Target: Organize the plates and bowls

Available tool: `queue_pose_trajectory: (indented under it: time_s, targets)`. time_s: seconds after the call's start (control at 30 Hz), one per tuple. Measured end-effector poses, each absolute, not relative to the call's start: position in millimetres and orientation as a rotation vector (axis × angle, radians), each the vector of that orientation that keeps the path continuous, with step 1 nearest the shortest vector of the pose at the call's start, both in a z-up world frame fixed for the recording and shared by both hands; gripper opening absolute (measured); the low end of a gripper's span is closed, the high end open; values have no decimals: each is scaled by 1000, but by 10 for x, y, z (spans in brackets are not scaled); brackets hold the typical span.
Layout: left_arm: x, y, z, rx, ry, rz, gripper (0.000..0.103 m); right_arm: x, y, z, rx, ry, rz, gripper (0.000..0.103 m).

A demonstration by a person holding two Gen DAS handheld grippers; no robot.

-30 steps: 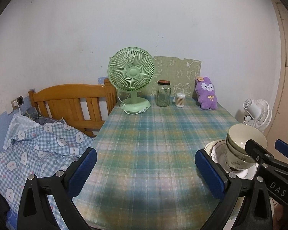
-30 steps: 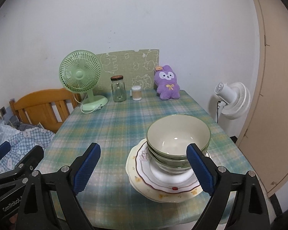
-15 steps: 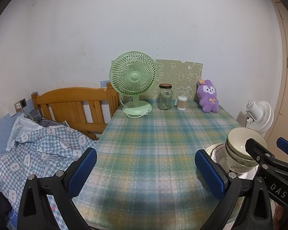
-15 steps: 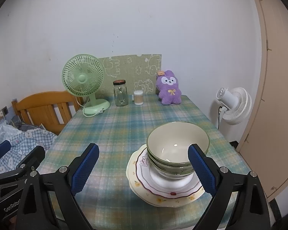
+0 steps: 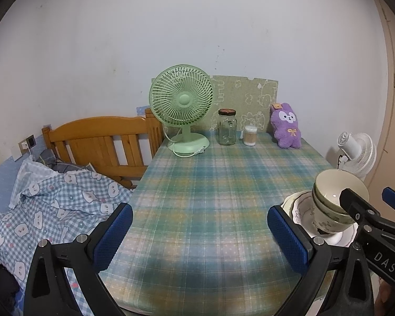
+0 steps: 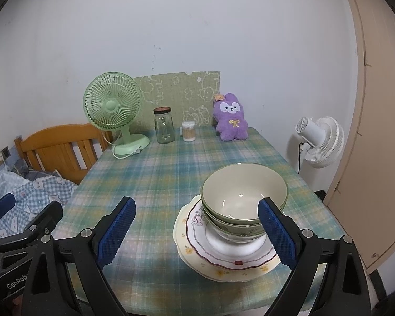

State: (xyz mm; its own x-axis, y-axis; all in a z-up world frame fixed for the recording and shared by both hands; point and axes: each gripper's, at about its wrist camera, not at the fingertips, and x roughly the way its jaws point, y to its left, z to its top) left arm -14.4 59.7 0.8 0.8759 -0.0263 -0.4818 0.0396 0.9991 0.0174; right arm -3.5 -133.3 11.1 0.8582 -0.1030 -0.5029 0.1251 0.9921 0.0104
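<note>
Both the left gripper and the right gripper were spread wide and grasped nothing, positioned at the near edge of the plaid-covered table. The nested green-rimmed ceramic bowls sat on stacked floral-edged plates near the near right corner, ahead and right of the right gripper's centreline, touching its right finger in view. The right gripper was judged nearer; the green desk fan stood at the far edge.

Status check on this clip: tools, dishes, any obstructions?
Left tool and right tool open, empty. Bowls stacked on plates, untouched. Nothing blocking.
</note>
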Motion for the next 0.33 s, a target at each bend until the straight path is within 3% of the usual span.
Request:
queue_pose_trajectory:
  time_s: [0.33]
  targets:
    - [-106, 636, 30, 17, 520, -51, 103, 13, -1297, 135, 33, 544, -136, 96]
